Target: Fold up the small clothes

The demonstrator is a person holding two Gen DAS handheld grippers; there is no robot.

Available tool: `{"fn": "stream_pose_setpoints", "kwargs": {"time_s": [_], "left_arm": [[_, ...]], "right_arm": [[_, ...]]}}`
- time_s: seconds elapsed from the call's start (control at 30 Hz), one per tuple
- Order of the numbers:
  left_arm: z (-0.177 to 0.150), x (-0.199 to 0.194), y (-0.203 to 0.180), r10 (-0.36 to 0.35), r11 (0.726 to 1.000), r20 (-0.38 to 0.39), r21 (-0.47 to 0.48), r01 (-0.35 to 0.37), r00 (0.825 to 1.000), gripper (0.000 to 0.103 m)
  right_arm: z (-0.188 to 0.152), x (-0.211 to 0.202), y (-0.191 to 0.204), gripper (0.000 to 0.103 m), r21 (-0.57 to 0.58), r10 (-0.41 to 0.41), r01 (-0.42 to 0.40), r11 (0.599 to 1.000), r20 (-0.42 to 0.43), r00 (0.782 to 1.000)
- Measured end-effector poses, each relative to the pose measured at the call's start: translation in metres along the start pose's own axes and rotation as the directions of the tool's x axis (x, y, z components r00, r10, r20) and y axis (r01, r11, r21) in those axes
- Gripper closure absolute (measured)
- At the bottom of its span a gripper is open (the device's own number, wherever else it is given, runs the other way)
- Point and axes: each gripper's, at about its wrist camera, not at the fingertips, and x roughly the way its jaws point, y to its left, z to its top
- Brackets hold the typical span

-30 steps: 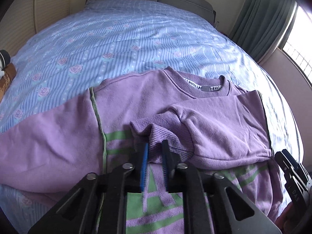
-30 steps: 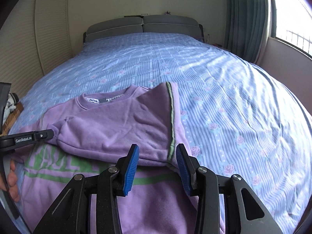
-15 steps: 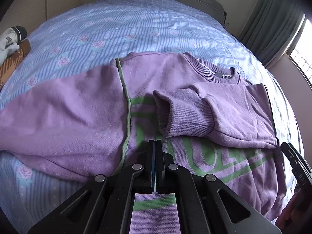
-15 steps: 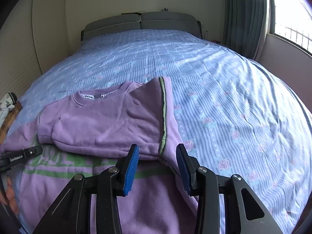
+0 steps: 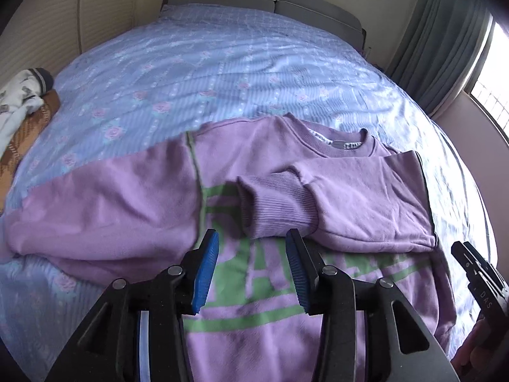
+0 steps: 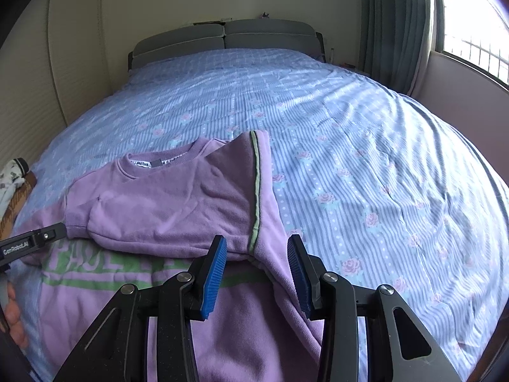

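A small purple sweatshirt [image 5: 261, 286] with green lettering lies flat on the bed; it also shows in the right wrist view [image 6: 165, 203]. Its right sleeve is folded across the chest, ribbed cuff [image 5: 273, 203] at the middle. Its other sleeve [image 5: 95, 210] lies spread out to the left. My left gripper [image 5: 251, 267] is open and empty, just above the chest, short of the cuff. My right gripper [image 6: 257, 270] is open and empty, above the folded sleeve's shoulder seam [image 6: 256, 197].
The bed has a blue striped floral cover [image 6: 366, 146] with a grey headboard [image 6: 222, 38] at the far end. A pile of other clothes [image 5: 22, 108] lies at the left edge. Curtains [image 6: 394, 25] and a window are on the right.
My left gripper let go of the cuff, drew back, shut, then opened wide. The cuff now rests on the chest. My right gripper stayed open and pulled back a little.
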Motion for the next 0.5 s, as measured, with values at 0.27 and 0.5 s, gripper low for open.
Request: {"fn": "stream_pose_setpoints", "kwargs": {"time_s": [0.27, 0.5], "left_arm": [[-0.023, -0.05, 0.067, 0.134, 0.989, 0.04, -0.063, -0.132, 0.99, 0.051], [-0.041, -0.083, 0.172, 0.233, 0.948, 0.054, -0.234, -0.215, 0.971, 0.045]], "right_arm": [[-0.001, -0.025, 0.059, 0.05, -0.037, 0.094, -0.093, 0.995, 0.022, 0.995], [-0.006, -0.039, 0.145, 0.05, -0.127, 0.207, -0.205, 0.97, 0.0, 0.978]]}}
